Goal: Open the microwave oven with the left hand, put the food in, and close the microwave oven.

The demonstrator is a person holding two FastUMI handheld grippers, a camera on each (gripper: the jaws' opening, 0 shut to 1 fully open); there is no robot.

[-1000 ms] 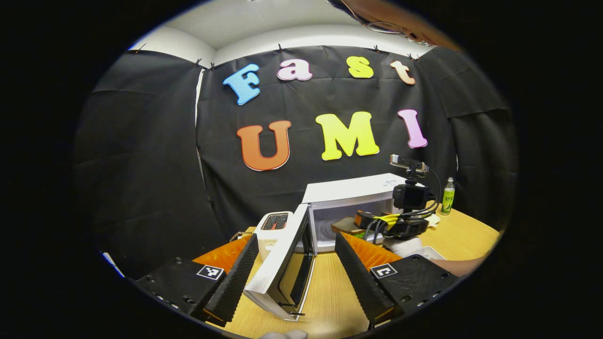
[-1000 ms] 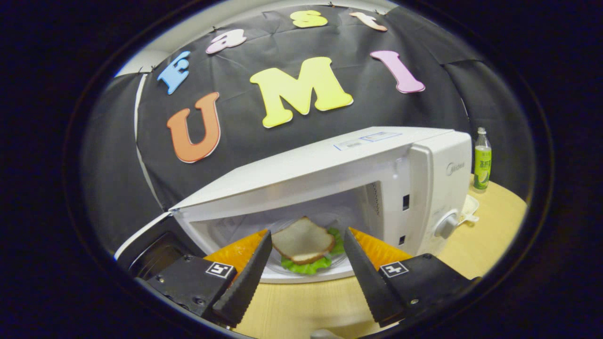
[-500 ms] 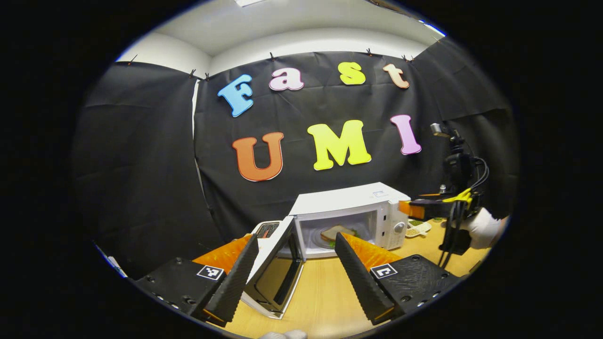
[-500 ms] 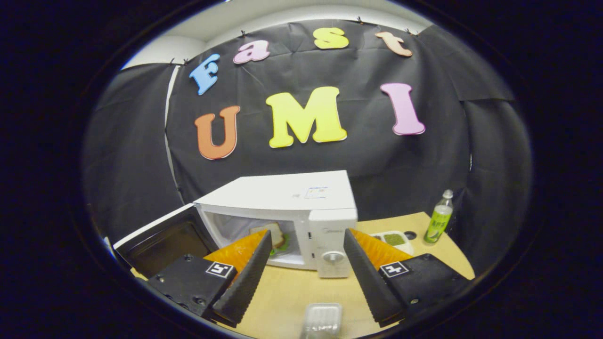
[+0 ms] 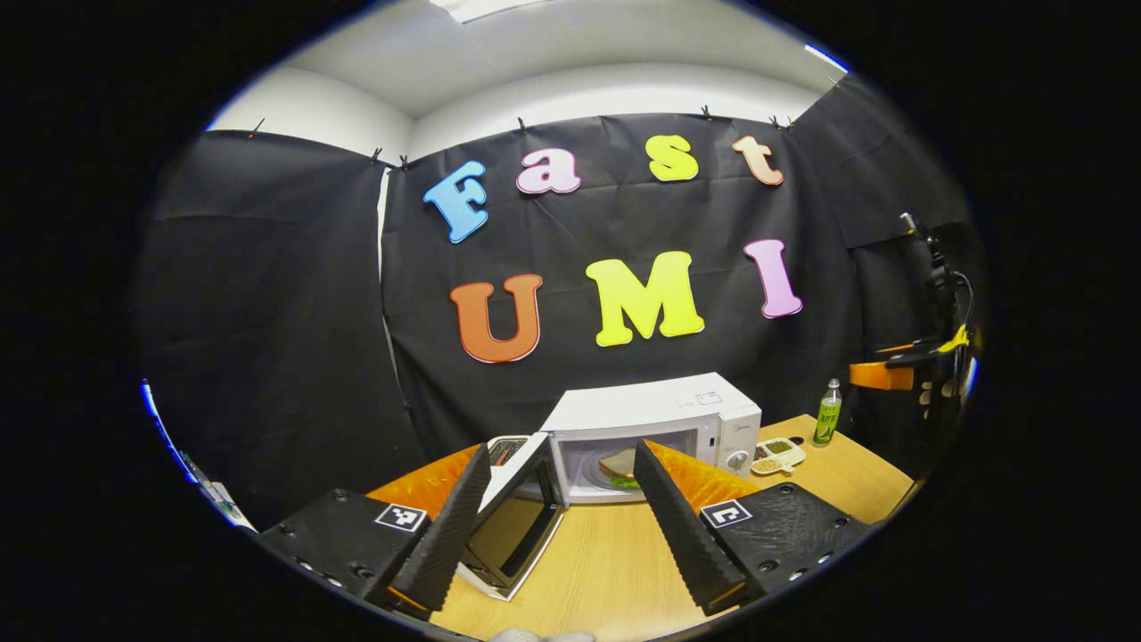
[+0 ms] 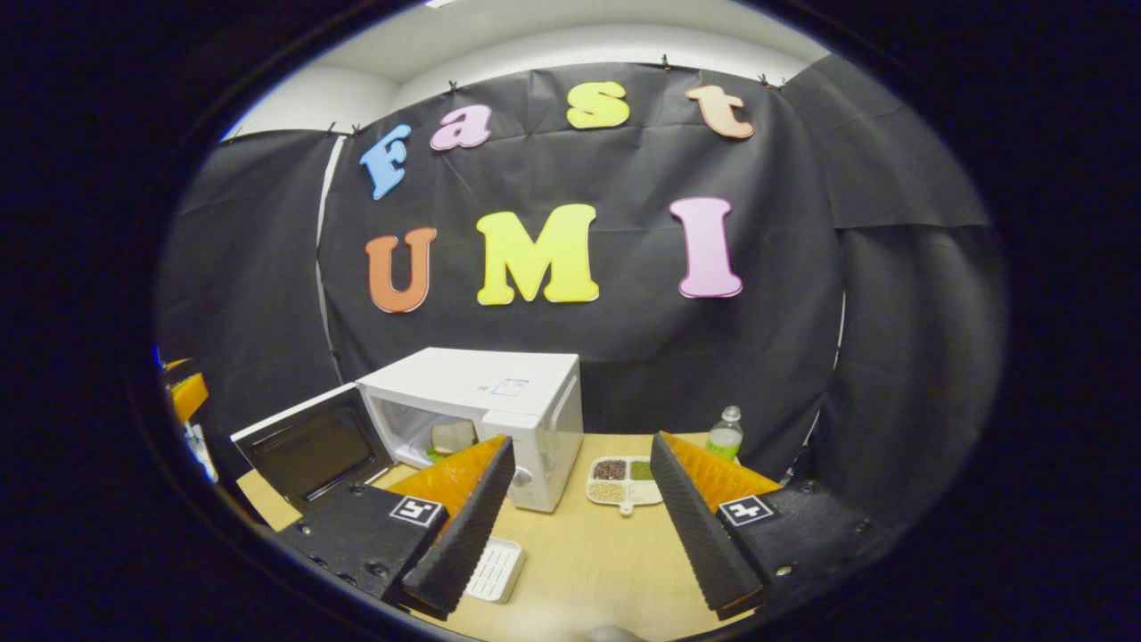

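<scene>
I see the big counter [image 5: 606, 571] with the white microwave [image 5: 655, 412] on it, its door [image 5: 513, 517] swung wide so the sandwich [image 5: 619, 465] can sit inside on the glass plate. My left gripper [image 5: 554, 535] waits in front of the door with its jaws wide apart and holding nothing, I think ready to push it closed. My right gripper [image 6: 575, 526] hangs off to the side, out of the way, jaws also wide and bare.
</scene>
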